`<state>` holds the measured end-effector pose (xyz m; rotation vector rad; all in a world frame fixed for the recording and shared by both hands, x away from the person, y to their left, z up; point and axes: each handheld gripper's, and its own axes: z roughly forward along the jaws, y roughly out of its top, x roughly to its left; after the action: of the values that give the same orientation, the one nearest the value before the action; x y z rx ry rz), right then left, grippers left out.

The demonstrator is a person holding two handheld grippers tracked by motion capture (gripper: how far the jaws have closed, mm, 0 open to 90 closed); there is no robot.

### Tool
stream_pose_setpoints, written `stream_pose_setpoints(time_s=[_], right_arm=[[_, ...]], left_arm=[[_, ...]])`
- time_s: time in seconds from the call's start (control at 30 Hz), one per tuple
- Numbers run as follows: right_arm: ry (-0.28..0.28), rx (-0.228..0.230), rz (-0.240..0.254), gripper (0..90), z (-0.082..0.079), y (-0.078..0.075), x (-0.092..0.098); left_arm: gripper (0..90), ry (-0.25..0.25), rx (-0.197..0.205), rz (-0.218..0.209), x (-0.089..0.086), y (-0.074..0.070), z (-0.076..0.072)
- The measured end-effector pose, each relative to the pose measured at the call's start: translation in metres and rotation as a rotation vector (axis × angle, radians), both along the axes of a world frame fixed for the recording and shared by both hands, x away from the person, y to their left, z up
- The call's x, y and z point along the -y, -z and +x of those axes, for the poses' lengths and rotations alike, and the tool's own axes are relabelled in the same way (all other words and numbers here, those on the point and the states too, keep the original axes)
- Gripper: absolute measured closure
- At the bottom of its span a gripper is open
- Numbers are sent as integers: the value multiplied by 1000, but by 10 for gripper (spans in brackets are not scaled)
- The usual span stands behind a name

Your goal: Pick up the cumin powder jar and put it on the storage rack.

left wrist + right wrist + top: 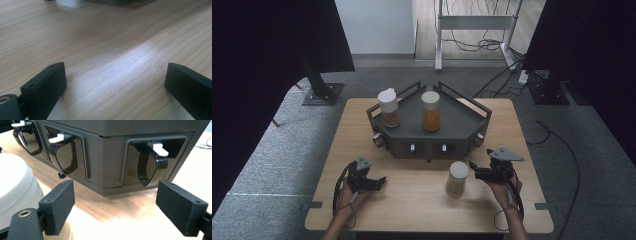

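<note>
The jar with the white lid stands upright on the table, just in front of the dark rack and apart from the two jars already standing on the rack's top, so it looks like the next one to be lifted up there. The right gripper sits just beside this jar on its right, jaws spread apart with nothing between them, likely lining up for a side grasp. The left gripper rests low over bare wood well to the jar's left, its jaws also apart and empty, probably kept clear.
</note>
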<state>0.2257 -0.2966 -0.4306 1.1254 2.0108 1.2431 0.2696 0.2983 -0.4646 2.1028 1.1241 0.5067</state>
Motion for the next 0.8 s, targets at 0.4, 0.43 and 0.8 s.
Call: stream_pose_setpoints(time_s=[0.4,0.43,0.8], right_arm=[[6,-19,-15,149,-1,13,-3],[7,-20,-18,149,-1,15,-4],[17,-50,-33,150,-2,31,-7]], left_arm=[[38,1,2,0,0,0,0],[38,0,2,0,0,0,0],[38,1,1,0,0,0,0]])
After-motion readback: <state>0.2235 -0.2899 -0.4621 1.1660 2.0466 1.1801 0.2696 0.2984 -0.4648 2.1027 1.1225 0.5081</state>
